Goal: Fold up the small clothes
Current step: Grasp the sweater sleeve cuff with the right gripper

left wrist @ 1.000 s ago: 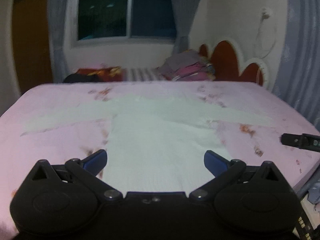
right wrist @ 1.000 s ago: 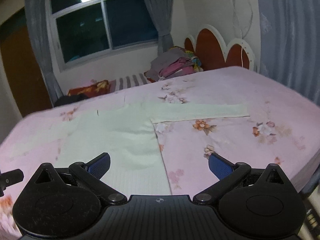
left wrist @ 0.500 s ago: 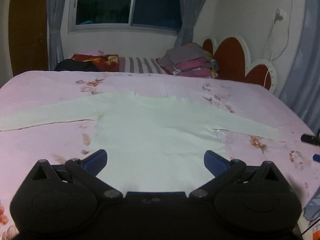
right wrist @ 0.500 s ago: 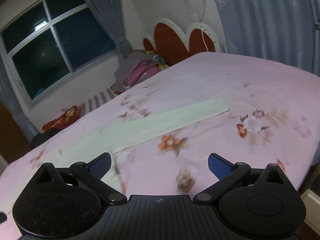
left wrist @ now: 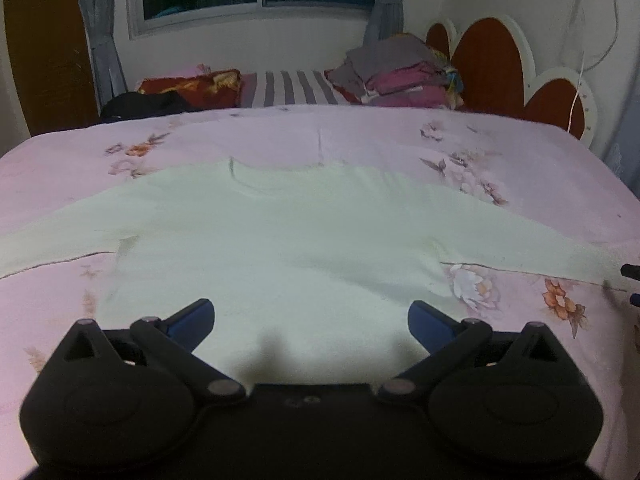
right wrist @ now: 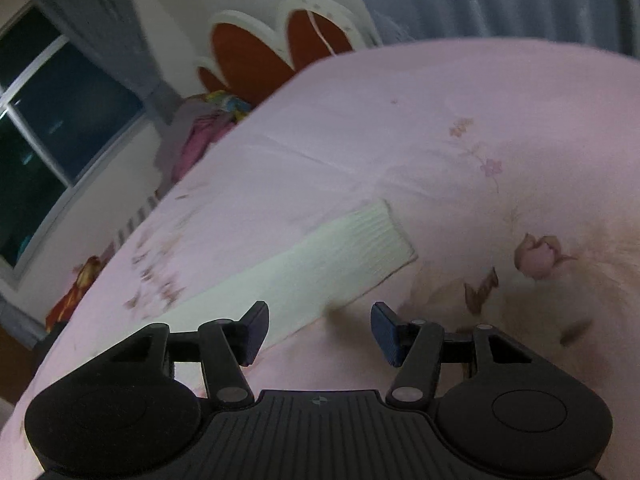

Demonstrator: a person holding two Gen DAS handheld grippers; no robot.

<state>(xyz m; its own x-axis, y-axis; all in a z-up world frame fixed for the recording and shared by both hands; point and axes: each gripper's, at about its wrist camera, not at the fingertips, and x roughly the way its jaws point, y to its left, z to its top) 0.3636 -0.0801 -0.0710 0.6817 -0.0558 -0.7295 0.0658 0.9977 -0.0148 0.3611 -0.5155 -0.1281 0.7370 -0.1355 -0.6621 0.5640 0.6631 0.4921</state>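
Left gripper jaws wide apart over sweater; right gripper closing w/ sleeve edge between, not clamped.

Black grippers, blue fingertip pads

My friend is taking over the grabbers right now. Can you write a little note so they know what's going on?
Left gripper: open, empty, above the hem of the pale sweater.
Right gripper: jaws closing, nothing pinched yet, near the sweater's sleeve cuff.
Sweater lies flat on the pink bed, both sleeves spread out.
Done: nothing folded yet.
Left: fold in the sleeves, then the body.
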